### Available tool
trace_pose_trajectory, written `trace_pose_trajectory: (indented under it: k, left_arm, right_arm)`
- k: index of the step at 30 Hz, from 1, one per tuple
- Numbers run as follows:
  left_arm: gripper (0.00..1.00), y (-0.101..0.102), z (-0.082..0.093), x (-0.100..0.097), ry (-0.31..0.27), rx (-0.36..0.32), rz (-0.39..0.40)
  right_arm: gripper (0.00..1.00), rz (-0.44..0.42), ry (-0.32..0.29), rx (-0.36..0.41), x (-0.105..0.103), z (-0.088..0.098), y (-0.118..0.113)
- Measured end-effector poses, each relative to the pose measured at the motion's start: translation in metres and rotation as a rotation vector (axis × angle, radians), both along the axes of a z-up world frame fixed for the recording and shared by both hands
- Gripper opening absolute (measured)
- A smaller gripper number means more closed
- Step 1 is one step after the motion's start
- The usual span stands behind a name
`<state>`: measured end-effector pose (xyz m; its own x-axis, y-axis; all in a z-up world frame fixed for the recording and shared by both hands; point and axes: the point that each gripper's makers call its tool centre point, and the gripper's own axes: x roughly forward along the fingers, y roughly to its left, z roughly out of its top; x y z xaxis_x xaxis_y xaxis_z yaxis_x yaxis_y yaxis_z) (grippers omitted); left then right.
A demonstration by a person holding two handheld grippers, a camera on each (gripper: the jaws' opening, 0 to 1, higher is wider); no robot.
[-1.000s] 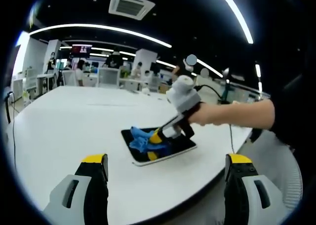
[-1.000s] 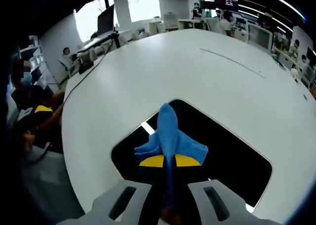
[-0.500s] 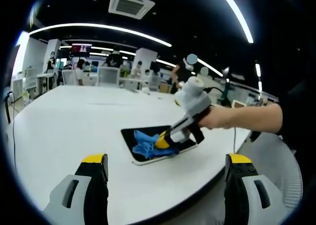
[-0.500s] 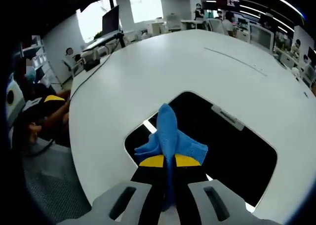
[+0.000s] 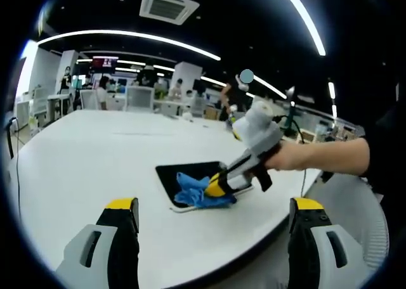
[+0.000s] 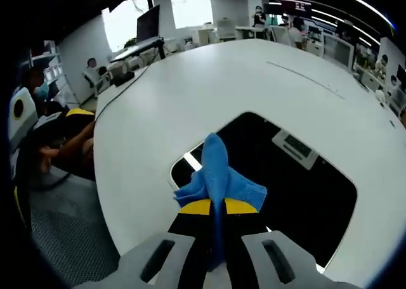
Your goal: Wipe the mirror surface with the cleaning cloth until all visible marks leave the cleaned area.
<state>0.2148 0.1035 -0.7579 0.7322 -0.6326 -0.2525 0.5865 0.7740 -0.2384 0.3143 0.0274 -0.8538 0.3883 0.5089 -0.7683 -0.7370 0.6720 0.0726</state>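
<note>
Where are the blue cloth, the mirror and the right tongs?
blue cloth (image 6: pixel 219 175): right gripper view, its raised middle fold.
mirror (image 6: pixel 304 194): right gripper view, bare dark glass right of the cloth.
right tongs (image 5: pixel 217 186): left gripper view, yellow tips pinching the cloth.

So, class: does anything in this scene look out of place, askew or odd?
Nothing stands out. The mirror lies flat on the white table, near its edge. The right gripper is shut on the blue cloth, which rests on the mirror's near end. The left gripper is open, off the mirror.
</note>
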Motion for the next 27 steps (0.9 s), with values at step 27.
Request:
trace_pose_trajectory:
  k: [27]
  left_arm:
    - [0.99,0.0002,-0.0003,0.0004,0.000,-0.002,0.003]
  right_arm:
    - [0.00,0.024,0.031,0.019,-0.0074,-0.0006,-0.0035]
